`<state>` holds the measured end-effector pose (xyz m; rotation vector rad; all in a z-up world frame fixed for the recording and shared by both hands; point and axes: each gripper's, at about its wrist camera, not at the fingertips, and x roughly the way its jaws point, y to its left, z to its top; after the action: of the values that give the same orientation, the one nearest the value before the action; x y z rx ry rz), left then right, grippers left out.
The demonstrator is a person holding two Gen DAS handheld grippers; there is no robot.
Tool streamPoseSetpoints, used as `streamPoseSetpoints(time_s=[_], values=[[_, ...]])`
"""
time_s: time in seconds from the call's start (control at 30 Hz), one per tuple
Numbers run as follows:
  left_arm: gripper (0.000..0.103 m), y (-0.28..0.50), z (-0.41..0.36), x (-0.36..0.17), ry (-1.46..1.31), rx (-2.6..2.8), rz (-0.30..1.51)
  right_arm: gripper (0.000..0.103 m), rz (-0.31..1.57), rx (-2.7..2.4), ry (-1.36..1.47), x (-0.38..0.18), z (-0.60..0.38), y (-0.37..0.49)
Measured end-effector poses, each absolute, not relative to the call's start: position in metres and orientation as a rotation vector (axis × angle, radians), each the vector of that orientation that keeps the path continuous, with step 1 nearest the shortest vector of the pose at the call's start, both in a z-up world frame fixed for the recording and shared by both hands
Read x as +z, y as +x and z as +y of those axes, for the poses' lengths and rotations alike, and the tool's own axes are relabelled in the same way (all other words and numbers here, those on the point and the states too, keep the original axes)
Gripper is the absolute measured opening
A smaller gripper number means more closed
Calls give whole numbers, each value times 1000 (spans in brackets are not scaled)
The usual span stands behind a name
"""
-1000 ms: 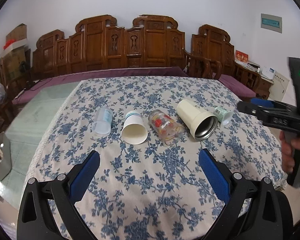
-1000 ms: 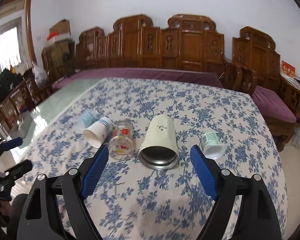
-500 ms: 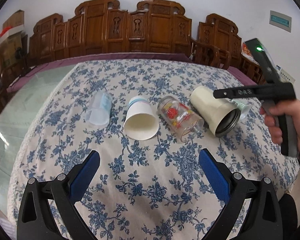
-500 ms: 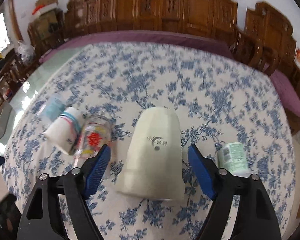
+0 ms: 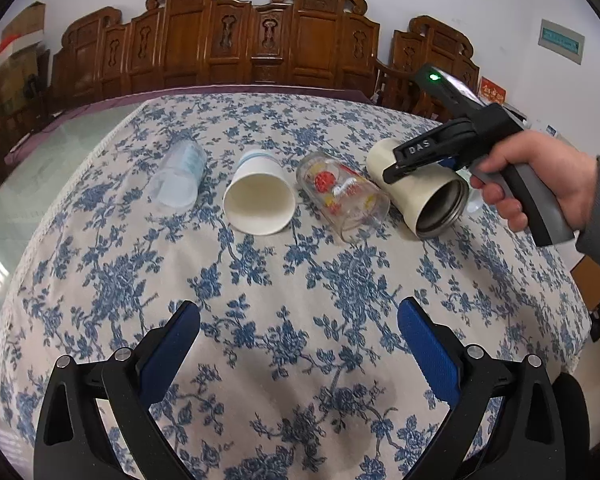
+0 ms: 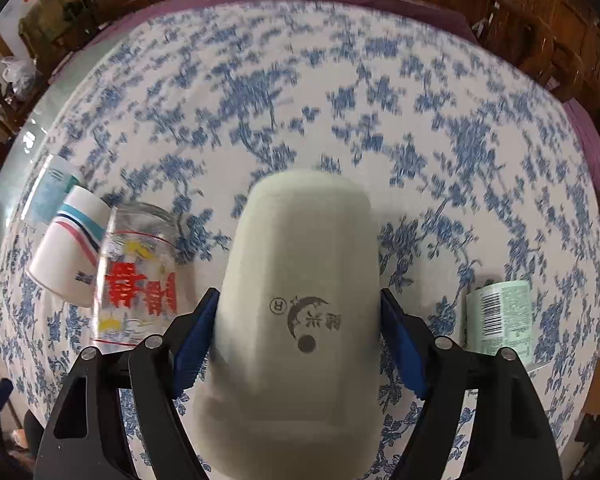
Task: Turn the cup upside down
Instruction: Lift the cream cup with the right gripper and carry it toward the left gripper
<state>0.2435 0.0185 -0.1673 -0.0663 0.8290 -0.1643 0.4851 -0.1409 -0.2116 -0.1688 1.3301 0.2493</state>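
Note:
A cream steel-lined cup [image 5: 418, 192] lies on its side on the floral tablecloth, mouth toward me; it fills the right wrist view [image 6: 300, 320]. My right gripper [image 6: 296, 336] straddles it, its blue pads [image 6: 194, 336] against the cup's two sides; from the left wrist view the right gripper [image 5: 424, 160] sits over the cup. My left gripper [image 5: 298, 348] is open and empty, above the near part of the table.
Lying in a row on the cloth: a clear plastic cup [image 5: 180, 176], a white paper cup [image 5: 260, 196], a printed glass [image 5: 342, 196] and a small green-labelled cup [image 6: 500, 320]. Carved wooden chairs [image 5: 220, 40] stand behind the table.
My right gripper has moved forward and down over the cream cup, and its pads now flank and touch the cup's sides. My left gripper has tilted down a little.

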Motion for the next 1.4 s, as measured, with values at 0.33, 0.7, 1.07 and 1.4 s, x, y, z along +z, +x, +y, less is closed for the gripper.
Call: streamPoseSetpoints(time_s=[0.33,0.7,1.07,1.4], values=[[95,232,25,-166,-79,-150,826,79,1293,258,-136,-201,-152,465],[95,207,35,-145,-85,-123,778,79,1214,407,-94,-160,-161,360],[95,184,57,-137,-89,-60,760,79,1233,499,-52,-190,-114,294],[95,175,61,-131,-71,-36,753,79,1209,479,-86,-201,-96,286]])
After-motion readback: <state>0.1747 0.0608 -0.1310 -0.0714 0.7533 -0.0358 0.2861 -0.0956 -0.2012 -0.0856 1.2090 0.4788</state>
